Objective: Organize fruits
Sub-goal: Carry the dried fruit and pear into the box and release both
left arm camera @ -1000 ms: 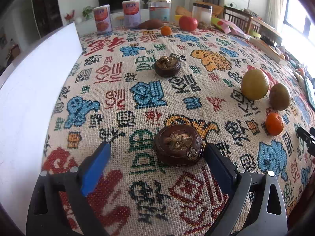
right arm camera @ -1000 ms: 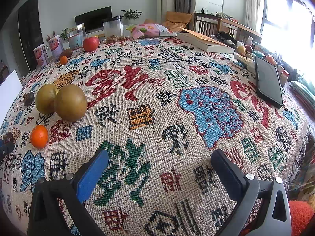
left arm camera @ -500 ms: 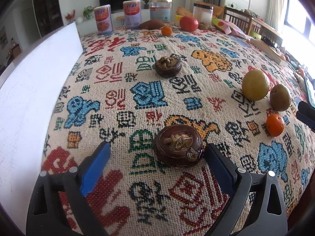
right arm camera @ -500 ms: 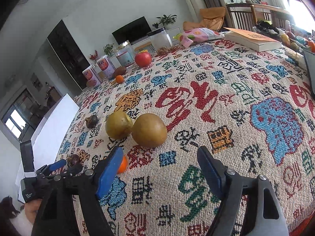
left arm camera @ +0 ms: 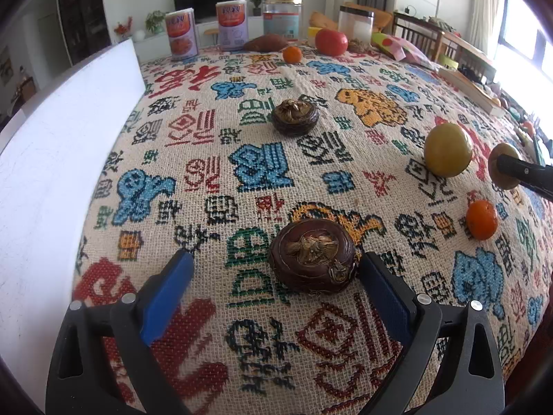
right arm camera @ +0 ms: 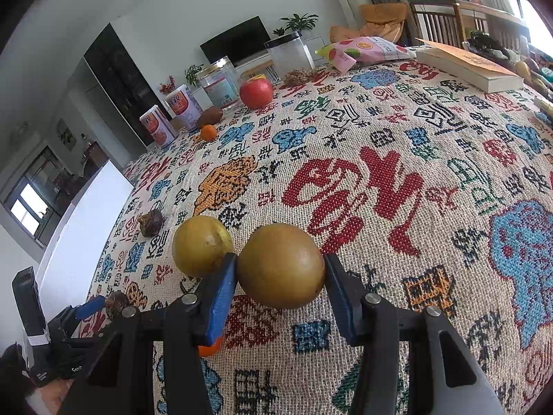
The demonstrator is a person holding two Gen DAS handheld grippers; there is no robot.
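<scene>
1. Tabletop [left arm camera: 311, 79] – covered by a woven cloth [right arm camera: 397, 159] with red, blue, green and black characters; a white board [left arm camera: 52, 173] lies along its left edge in the left wrist view.
2. Far end of the tabletop: two printed cans [left arm camera: 181, 36], a clear jar with a label [left arm camera: 281, 17], a second clear jar [right arm camera: 292, 57], a snack bag [right arm camera: 363, 50] and a book [right arm camera: 470, 69].
3. Red apple [right arm camera: 256, 92] stands at the far end beside the labelled jar; a sweet potato [left arm camera: 266, 42] and a small orange [left arm camera: 292, 54] lie near it.
4. Right gripper [right arm camera: 280, 276] – fingers set around the brown pear [right arm camera: 280, 265], one blue pad at each side of it, close to or touching the skin; firm grip cannot be confirmed. Pear rests on the cloth.
5. Yellow-green pear [right arm camera: 202, 245] sits just beside the brown pear, to its left, with the left finger between the two.
6. Left gripper [left arm camera: 274, 278] – fingers spread wide, pinching nothing. The near water chestnut [left arm camera: 312, 260] lies on the cloth between them, close against the right finger [left arm camera: 383, 294], well apart from the left one.
7. Second water chestnut [left arm camera: 294, 117] sits farther out, mid-cloth.
8. Mandarin [left arm camera: 481, 219] lies near the right edge in the left wrist view, just before the two pears; in the right wrist view it is mostly hidden under the left finger.
</scene>
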